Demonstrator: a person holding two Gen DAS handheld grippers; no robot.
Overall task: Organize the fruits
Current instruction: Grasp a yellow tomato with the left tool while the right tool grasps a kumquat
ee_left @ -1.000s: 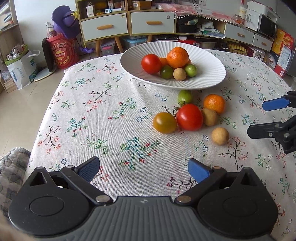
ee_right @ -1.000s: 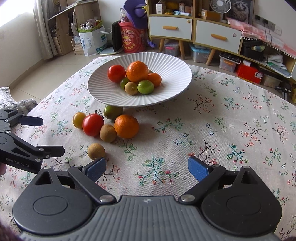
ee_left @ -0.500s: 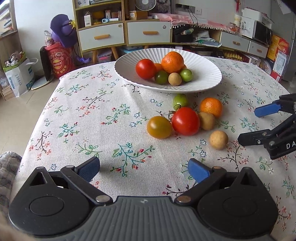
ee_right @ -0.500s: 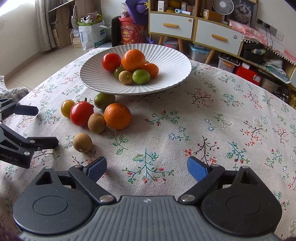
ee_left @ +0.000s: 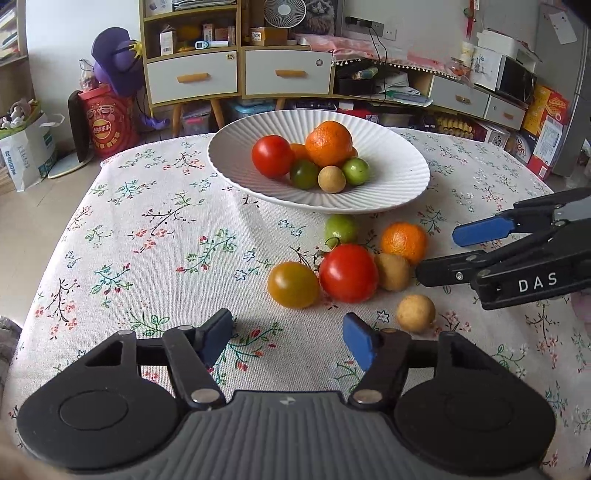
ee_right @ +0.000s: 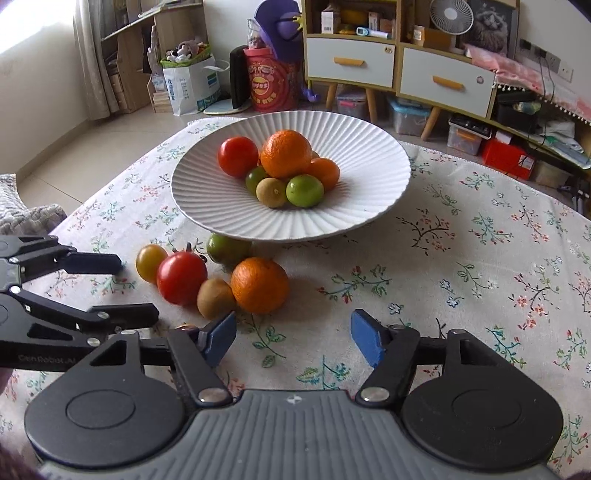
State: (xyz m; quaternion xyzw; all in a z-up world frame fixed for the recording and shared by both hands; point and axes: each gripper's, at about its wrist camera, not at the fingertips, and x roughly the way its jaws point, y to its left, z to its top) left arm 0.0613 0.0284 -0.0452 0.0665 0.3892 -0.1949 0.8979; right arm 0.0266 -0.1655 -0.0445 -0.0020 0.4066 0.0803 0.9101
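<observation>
Right now both grippers hover over the near edge of the table (ee_left: 155, 206), jaws just been narrowing w/ nothing between them. Left gripper (ee_left: 288, 338) is part-open, empty; right gripper (ee_right: 293, 338) same. Loose fruit sits mid-table, just in front of the white bowl (ee_left: 399, 181): yellow tomato (ee_left: 293, 284) lies straight ahead of the left one, nearest to it. Orange (ee_right: 259, 285) lies ahead, slightly left of the right one. Round things, no long axis to mind

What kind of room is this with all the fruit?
Probably a lived-in room at home: a table with a flowery tablecloth, a white plate of fruit, a drawer cabinet with a small fan on top.
</observation>
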